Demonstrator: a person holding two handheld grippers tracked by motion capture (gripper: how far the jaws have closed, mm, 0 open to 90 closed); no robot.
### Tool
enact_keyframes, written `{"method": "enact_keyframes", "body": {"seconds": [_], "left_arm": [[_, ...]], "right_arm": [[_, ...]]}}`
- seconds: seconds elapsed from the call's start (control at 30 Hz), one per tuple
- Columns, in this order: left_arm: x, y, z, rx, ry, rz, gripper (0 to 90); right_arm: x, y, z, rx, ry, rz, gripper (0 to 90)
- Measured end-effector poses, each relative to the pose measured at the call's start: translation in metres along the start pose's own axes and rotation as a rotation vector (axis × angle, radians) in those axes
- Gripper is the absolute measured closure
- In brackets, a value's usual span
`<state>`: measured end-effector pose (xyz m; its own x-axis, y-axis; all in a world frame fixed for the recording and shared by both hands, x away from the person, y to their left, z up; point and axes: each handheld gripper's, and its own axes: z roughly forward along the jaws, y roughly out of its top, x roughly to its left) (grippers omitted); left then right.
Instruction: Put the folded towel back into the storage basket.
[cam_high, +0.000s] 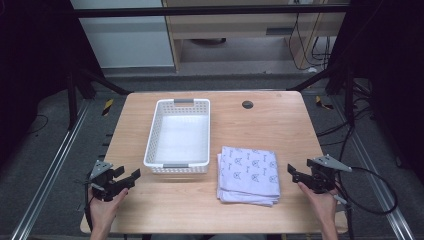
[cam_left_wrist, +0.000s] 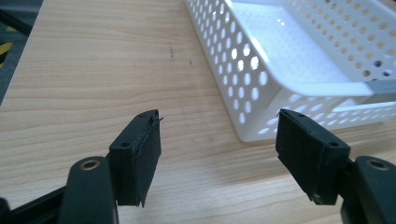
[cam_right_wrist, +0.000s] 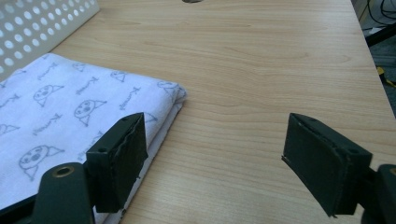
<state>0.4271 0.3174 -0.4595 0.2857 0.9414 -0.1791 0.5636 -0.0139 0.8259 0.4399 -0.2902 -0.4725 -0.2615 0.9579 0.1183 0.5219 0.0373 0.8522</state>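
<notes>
A white perforated basket (cam_high: 152, 132) stands empty near the middle of the wooden table (cam_high: 280, 125). To its right lies a folded white cloth (cam_high: 248, 174) with a small grey print. My left gripper (cam_high: 134, 176) hovers open at the table's front left, jaws wide apart and empty, pointing at the near corner of the basket (cam_left_wrist: 261, 98). At the front right my right gripper (cam_high: 291, 170) is open too, nothing between its jaws, just beside the cloth's right edge (cam_right_wrist: 56, 107). In the right gripper view the left jaw sits over the cloth's near edge.
A dark round grommet (cam_high: 247, 104) is set in the table near the far edge. Black frame bars, cables and floor rails surround the table. Bare wood lies in front of the basket and cloth, and to the cloth's right (cam_right_wrist: 261, 79).
</notes>
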Motion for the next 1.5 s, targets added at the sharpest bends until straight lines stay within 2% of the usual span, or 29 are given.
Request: {"method": "enact_keyframes", "body": {"seconds": [0.2,0.63,0.73,1.1,1.5], "left_arm": [[-0.012,0.002,-0.005,-0.021,-0.03,0.033,28.6],[-0.033,0.005,-0.011,-0.037,-0.068,0.062,29.2],[-0.041,0.006,-0.011,-0.037,-0.078,0.082,29.3],[-0.062,0.012,-0.008,-0.033,-0.1,0.131,29.3],[-0.082,0.016,-0.003,-0.031,-0.137,0.155,30.4]], "right_arm": [[0.005,0.002,0.001,0.008,0.018,-0.016,22.4],[0.019,0.007,-0.004,0.001,0.054,-0.043,27.1],[0.022,0.008,-0.005,0.001,0.059,-0.062,27.6],[0.028,0.017,-0.011,-0.019,0.085,-0.067,29.5],[0.027,0.029,-0.017,-0.046,0.113,-0.055,32.1]]}}
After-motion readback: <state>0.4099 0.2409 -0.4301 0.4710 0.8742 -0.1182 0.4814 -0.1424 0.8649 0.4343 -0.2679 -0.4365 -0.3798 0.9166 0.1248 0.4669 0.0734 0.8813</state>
